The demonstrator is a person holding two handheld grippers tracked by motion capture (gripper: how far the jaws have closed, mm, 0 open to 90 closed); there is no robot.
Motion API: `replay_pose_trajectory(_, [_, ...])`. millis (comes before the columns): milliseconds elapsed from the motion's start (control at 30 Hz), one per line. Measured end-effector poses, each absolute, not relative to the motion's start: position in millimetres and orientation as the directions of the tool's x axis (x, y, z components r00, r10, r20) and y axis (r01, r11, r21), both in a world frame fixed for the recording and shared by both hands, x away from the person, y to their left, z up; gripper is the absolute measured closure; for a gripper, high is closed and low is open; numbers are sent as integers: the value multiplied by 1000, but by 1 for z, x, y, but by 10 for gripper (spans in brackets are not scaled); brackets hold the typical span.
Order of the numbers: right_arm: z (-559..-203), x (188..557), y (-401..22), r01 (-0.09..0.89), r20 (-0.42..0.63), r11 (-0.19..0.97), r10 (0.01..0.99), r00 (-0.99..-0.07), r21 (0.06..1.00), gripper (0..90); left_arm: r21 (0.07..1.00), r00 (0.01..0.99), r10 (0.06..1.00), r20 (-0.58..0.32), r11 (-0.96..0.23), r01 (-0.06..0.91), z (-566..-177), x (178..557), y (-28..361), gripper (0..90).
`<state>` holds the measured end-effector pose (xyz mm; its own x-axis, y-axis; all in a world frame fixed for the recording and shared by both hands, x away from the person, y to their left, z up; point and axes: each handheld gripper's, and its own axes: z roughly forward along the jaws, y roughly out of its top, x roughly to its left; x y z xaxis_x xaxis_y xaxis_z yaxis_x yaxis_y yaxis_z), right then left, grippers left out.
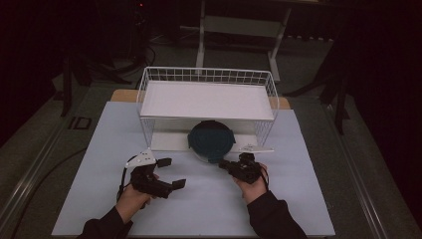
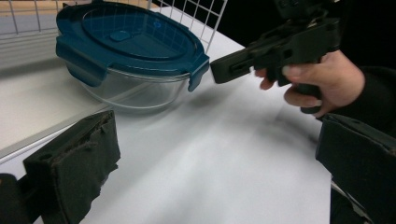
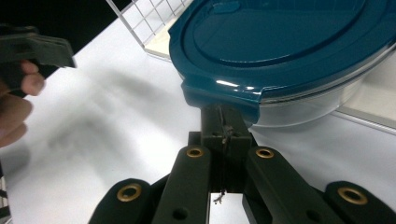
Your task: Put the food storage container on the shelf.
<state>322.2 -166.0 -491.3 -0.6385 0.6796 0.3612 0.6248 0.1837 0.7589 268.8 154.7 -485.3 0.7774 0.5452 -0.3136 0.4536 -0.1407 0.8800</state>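
Note:
A round glass container with a dark teal clip lid (image 1: 211, 139) stands under the white wire shelf (image 1: 206, 75), at its front edge. In the left gripper view the container (image 2: 130, 42) lies ahead at upper left. My right gripper (image 1: 222, 164) is shut, its two jaws pressed flat together with nothing between them. Its tip (image 3: 225, 123) sits right under the lid's near clip tab (image 3: 219, 95); whether they touch I cannot tell. The left gripper view catches that gripper (image 2: 219, 71) just beside the clip. My left gripper (image 1: 171, 173) stands open and empty over the mat, left of the container.
The wire shelf carries a white board (image 1: 206, 99) on top and stands at the back of the pale mat (image 1: 278, 199). A wooden table edge (image 1: 122, 94) peeks out behind. Dark floor and a frame's legs (image 1: 201, 45) lie beyond.

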Motion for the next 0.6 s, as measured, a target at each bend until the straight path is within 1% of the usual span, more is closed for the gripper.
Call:
replay_pose_trajectory(233, [-494, 327, -159, 617, 344, 201, 681, -646, 760, 900, 891, 782, 562, -270, -162, 423, -488, 262, 155, 0])
replay_pose_trajectory(367, [-495, 331, -155, 614, 341, 200, 684, -645, 763, 900, 895, 779, 564, -273, -148, 421, -489, 263, 155, 0])
replay_pose_trajectory(600, [-496, 338, -148, 609, 327, 205, 690, -645, 766, 900, 897, 786, 559, -264, -157, 413, -491, 264, 151, 0])
